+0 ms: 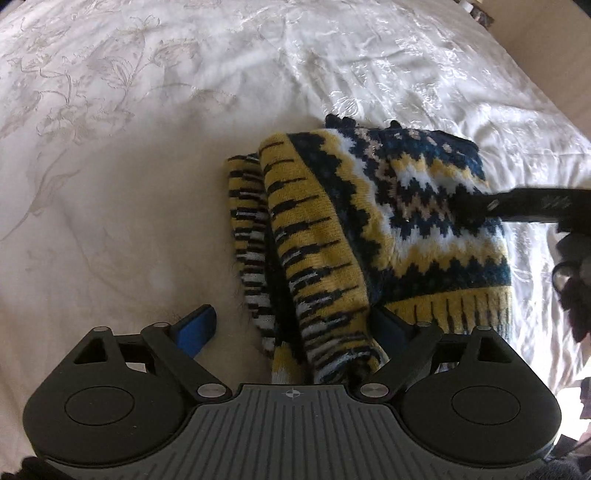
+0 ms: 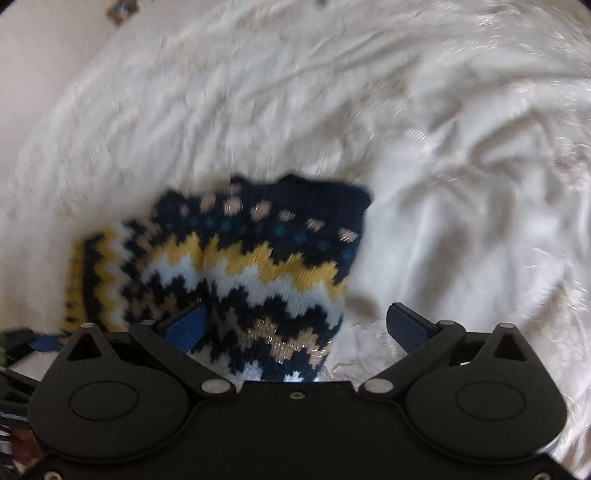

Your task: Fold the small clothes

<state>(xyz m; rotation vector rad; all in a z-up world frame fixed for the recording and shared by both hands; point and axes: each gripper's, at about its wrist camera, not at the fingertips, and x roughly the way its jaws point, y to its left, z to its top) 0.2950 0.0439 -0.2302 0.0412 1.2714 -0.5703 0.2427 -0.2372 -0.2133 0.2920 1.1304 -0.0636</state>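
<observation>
A knitted jumper (image 1: 388, 221) with yellow, navy and white zigzags lies folded on the white bedspread (image 1: 147, 147). Its striped yellow-and-black sleeve runs down between the jaws of my left gripper (image 1: 295, 328), which stands wide open. The left blue pad (image 1: 197, 330) is clear of the knit, and the right one sits at the fabric's edge. In the blurred right wrist view, the jumper (image 2: 240, 266) reaches in between the wide-open jaws of my right gripper (image 2: 295, 326). Its left pad (image 2: 186, 328) is over the knit and its right pad is over bare bedspread (image 2: 461, 221). A black right finger (image 1: 517, 205) shows above the jumper.
The bedspread is wrinkled and embroidered, spreading wide on the far side of the jumper. The bed's edge (image 1: 546, 74) runs along the upper right of the left wrist view, with a small object (image 1: 480, 14) beyond it. Dark gear (image 1: 576, 288) sits at the right border.
</observation>
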